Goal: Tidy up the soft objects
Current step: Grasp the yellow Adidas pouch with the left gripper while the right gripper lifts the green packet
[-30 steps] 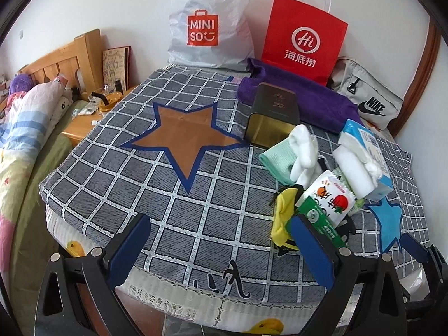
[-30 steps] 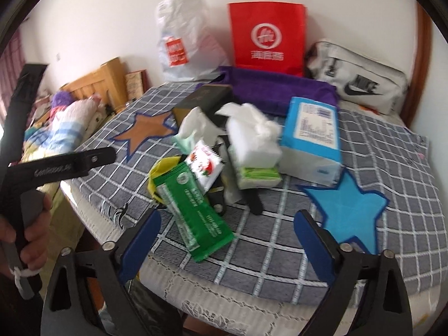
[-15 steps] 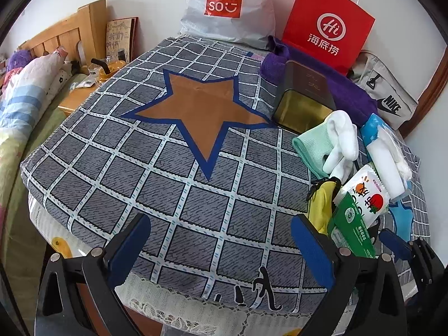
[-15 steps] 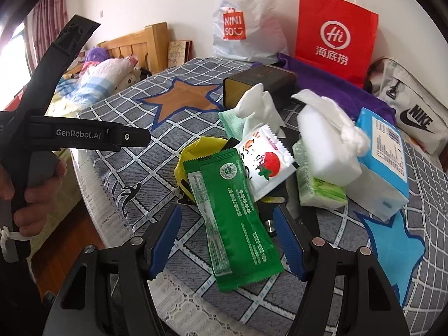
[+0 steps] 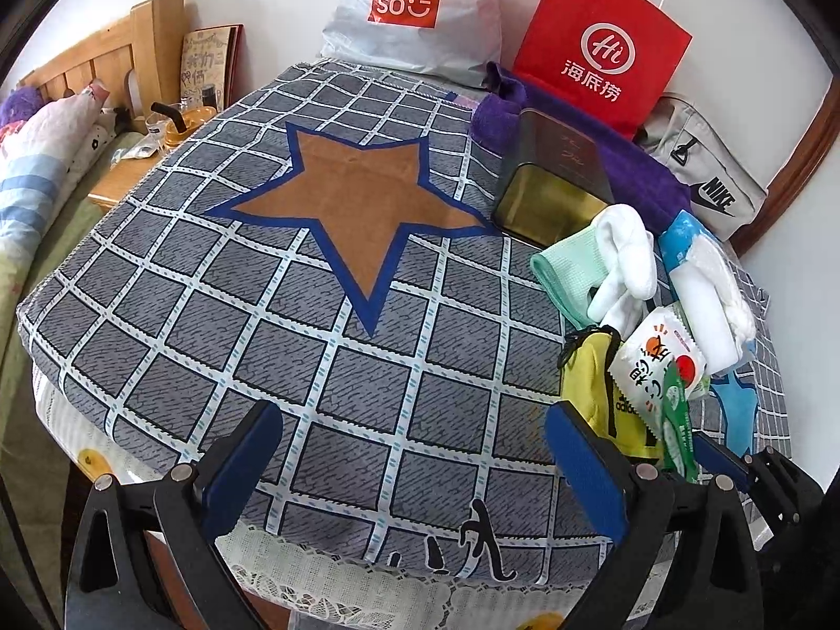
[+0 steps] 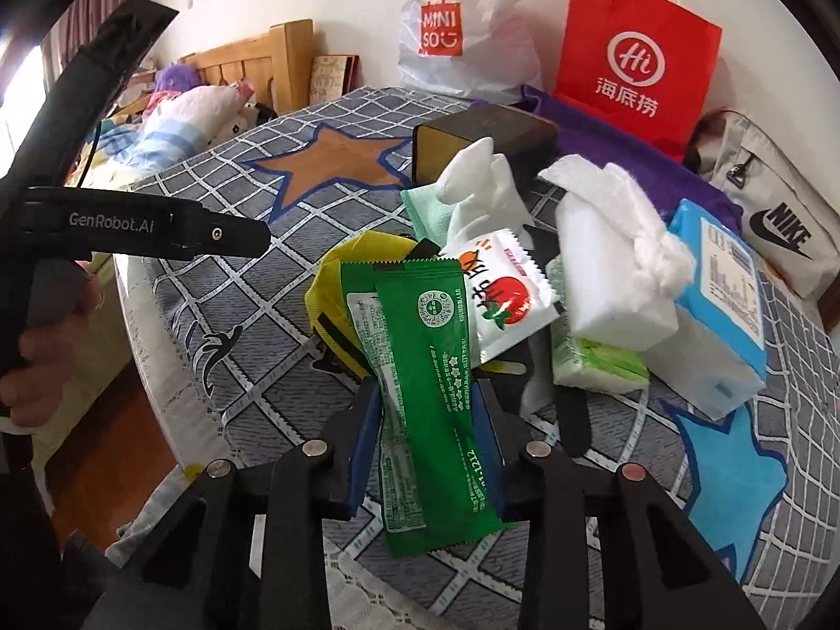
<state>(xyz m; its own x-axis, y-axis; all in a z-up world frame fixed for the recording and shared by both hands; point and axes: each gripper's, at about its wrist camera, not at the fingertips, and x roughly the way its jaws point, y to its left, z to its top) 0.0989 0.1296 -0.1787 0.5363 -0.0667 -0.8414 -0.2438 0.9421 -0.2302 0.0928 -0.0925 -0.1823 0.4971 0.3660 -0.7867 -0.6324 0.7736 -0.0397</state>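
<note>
While the left gripper [image 5: 415, 464] hovers open over the checked blanket [image 5: 294, 315], the right gripper [image 6: 425, 436], jaws just closing, clamps the green packet [image 6: 425, 367] near the pile's front.

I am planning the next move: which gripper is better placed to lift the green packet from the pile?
Right. The right gripper has just closed on the green packet; the left gripper is open over bare blanket.

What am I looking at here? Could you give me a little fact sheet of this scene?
Place: bed with checked star blanket
Pile: socks, tissue packs, snack packets, yellow pouch
Right gripper: jaws just closed onto green packet, pads pressing its sides
Left gripper: open, nothing in it, above bare blanket
Backdrop: red paper bag, white plastic bag, grey bag
</note>
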